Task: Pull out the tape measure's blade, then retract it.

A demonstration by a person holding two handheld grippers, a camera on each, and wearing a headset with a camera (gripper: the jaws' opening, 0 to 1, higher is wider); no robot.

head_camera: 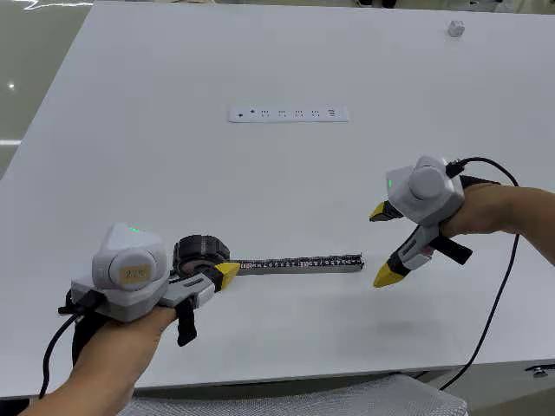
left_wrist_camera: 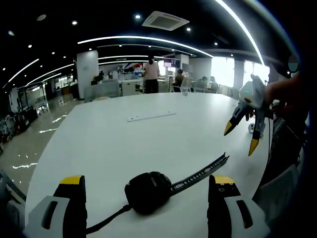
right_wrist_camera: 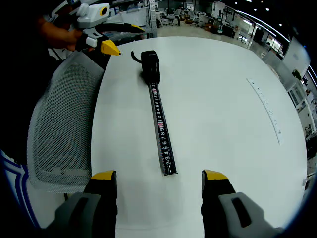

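Observation:
The black tape measure case (head_camera: 201,254) lies on the white table (head_camera: 156,156) at front left. Its blade (head_camera: 303,263) is drawn out to the right and lies flat. My left gripper (head_camera: 208,258) stands open around the case (left_wrist_camera: 148,191), one jaw on each side, neither pressing on it. The far jaw is hidden in the head view. My right gripper (head_camera: 383,243) hovers open just past the blade's free end (right_wrist_camera: 168,169), which lies just ahead of the gap between its jaws (right_wrist_camera: 159,174). It holds nothing.
A white power strip (head_camera: 288,113) lies at mid-table. A small white object (head_camera: 456,29) sits far back right. The table's front edge is close to both hands, and a grey mesh chair back (right_wrist_camera: 64,129) stands just below it. Cables trail from both grippers.

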